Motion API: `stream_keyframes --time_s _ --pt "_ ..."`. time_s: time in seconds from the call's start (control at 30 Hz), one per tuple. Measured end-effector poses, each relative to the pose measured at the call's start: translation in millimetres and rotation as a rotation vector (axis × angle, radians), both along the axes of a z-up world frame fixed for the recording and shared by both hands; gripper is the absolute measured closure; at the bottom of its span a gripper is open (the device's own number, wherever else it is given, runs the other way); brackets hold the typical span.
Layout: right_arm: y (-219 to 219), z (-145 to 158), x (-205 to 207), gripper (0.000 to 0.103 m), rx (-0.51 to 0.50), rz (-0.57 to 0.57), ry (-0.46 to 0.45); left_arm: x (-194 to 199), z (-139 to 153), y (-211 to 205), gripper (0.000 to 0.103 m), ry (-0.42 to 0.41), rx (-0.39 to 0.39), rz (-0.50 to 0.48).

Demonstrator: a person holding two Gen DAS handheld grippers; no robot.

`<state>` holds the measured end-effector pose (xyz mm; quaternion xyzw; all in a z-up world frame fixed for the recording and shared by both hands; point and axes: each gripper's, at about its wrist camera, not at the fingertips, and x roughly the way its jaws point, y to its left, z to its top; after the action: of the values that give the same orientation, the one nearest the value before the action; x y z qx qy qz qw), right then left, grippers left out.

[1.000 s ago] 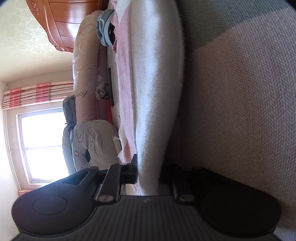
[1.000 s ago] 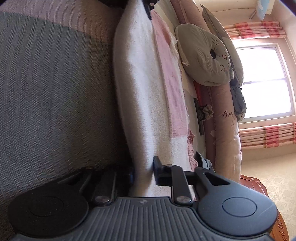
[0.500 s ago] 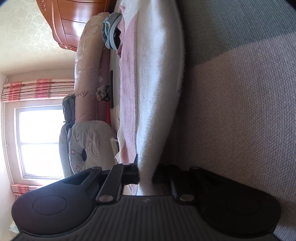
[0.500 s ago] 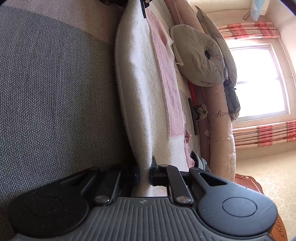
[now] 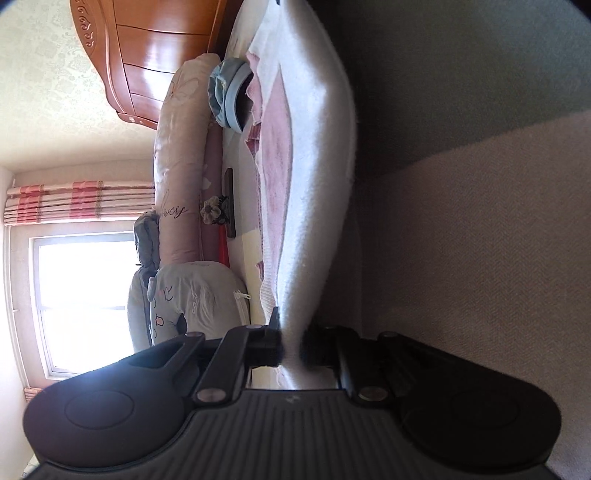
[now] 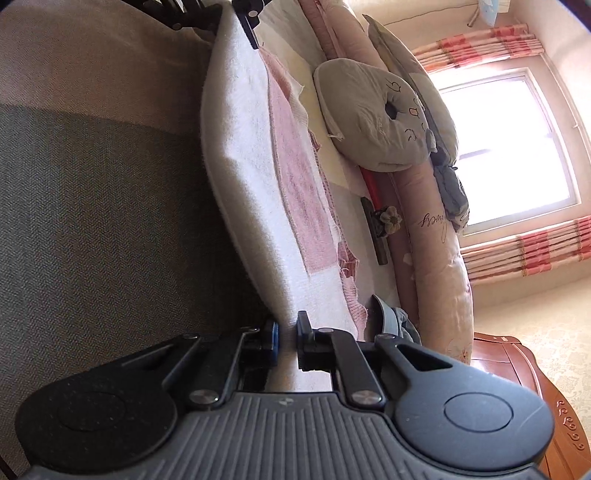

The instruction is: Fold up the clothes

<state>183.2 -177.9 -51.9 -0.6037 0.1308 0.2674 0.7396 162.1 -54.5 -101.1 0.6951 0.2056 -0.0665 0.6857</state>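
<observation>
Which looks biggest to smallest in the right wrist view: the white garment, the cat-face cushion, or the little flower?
1. White garment, though it hangs close to the camera, so that flatters it.
2. Cat-face cushion.
3. Little flower, by far the smallest.

Right gripper (image 6: pixel 286 341) pinched the white-and-pink garment (image 6: pixel 251 155) taut; left gripper (image 6: pixel 221 11) clamped its far end.

Both wrist cameras are rolled sideways, close along the white cloth (image 5: pixel 317 177). They face each other. Both share the window (image 6: pixel 506 147), at 9 o'clock left, 3 o'clock right.
</observation>
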Motion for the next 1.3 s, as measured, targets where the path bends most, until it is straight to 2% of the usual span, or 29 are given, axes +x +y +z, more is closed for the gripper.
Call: stream_keyframes --time_s 0.2,0.4,0.53,0.6,0.67,0.8,1.0,1.03,1.1,1.2,1.3 --pt "-8 4 -21 0.092 0.004 -0.019 0.025 -16 6 -4 0.097 0.02 0.004 0.004" --pt "-11 5 -47 0.093 0.021 -0.017 0.011 -29 8 -7 0.096 0.031 0.005 0.007" --pt "-11 -5 -55 0.091 0.002 -0.014 0.001 -38 9 -9 0.096 0.038 0.006 0.009" --pt "-13 -15 -54 0.088 -0.012 -0.018 -0.01 -43 10 -11 0.096 0.041 0.006 0.011" --pt "-17 -28 -49 0.076 -0.039 -0.026 -0.039 -45 10 -10 0.096 0.044 0.002 0.012" --pt "-26 -52 -32 0.076 -0.091 -0.056 -0.095 -43 9 -9 0.096 0.046 -0.003 0.012" --pt "-22 -56 1 0.075 -0.057 -0.079 -0.126 -45 5 -9 0.096 0.056 -0.01 0.011" --pt "-20 -56 5 0.076 -0.056 -0.081 -0.124 -46 4 -8 0.096 0.057 -0.01 0.01" --pt "-19 -52 12 0.089 -0.033 -0.087 -0.076 -48 4 -7 0.096 0.054 -0.011 0.006" --pt "-23 -41 10 0.091 0.002 -0.088 -0.046 -50 8 -4 0.096 0.044 -0.017 -0.006" --pt "-27 -27 0 0.092 0.018 -0.083 -0.052 -52 13 -2 0.097 0.023 -0.028 -0.008"
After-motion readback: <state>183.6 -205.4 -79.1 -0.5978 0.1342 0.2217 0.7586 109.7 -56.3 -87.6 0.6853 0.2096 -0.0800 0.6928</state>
